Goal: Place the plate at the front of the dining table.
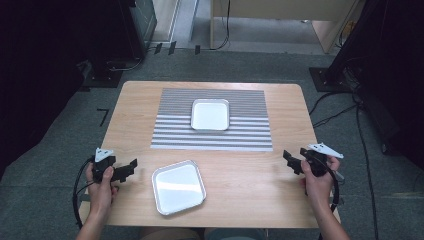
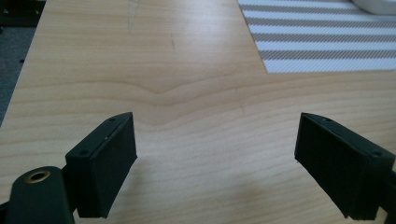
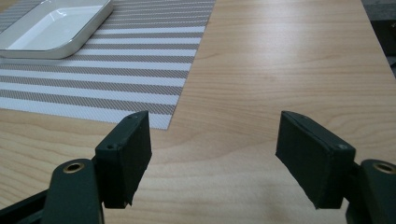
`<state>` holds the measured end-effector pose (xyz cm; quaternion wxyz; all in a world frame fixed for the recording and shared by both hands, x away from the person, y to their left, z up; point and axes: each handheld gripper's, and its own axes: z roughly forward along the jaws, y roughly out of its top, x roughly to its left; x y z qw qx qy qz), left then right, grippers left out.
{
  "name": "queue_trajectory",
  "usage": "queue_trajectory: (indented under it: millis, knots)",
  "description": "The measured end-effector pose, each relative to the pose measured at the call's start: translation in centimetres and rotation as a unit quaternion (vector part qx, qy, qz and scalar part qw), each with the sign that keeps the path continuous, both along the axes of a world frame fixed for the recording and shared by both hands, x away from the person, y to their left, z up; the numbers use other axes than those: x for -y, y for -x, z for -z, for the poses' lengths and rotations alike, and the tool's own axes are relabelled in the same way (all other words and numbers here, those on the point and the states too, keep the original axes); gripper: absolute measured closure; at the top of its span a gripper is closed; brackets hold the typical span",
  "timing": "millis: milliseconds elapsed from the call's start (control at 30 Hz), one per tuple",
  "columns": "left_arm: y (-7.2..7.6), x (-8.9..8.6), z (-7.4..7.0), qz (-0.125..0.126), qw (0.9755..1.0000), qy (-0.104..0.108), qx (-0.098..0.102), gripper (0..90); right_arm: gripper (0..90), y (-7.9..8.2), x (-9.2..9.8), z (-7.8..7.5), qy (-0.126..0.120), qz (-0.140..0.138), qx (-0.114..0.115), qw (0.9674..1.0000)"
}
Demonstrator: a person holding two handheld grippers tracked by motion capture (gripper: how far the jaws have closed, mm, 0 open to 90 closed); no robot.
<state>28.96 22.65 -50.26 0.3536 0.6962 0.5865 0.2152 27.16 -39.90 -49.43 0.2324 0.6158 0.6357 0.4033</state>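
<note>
A white square dish (image 1: 210, 114) sits on a grey-and-white striped placemat (image 1: 212, 135) at the middle back of the wooden table (image 1: 250, 190). A silver metal tray (image 1: 178, 186) lies empty near the front edge, left of centre. My left gripper (image 1: 129, 169) hovers at the table's left front, just left of the tray, open and empty. My right gripper (image 1: 291, 162) is at the right front, also open and empty. In the left gripper view the open gripper (image 2: 217, 140) faces bare wood. The right gripper view has its own gripper (image 3: 215, 144) standing open, with the dish (image 3: 51, 28) far left.
The placemat's corner (image 2: 322, 42) lies ahead and right of my left gripper, and its near corner (image 3: 154, 114) is just ahead of my right one. Dark equipment and cables stand on the grey floor (image 1: 350, 200) around the table.
</note>
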Motion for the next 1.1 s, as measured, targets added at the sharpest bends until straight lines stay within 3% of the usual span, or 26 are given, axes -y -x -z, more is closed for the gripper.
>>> queue_trajectory:
  millis: [467,733,967,1100]
  knots:
    - [2.1,-1.4,0.9,0.001,0.9987,-0.049,-0.009,12.6,26.8,3.1,1.6,1.3,0.009,0.014,-0.008,0.9998]
    - [3.2,-1.4,1.1,0.012,0.9966,-0.08,-0.013,12.6,26.1,5.0,2.4,2.0,0.029,0.021,-0.028,0.999]
    - [3.9,-1.8,1.2,0.015,0.9968,-0.078,-0.009,12.2,25.6,6.6,2.6,2.8,0.054,0.027,-0.037,0.9975]
    - [4.1,-1.8,1.5,0.017,0.9974,-0.071,0.005,11.9,25.4,6.9,2.5,3.0,0.07,0.038,-0.045,0.9959]
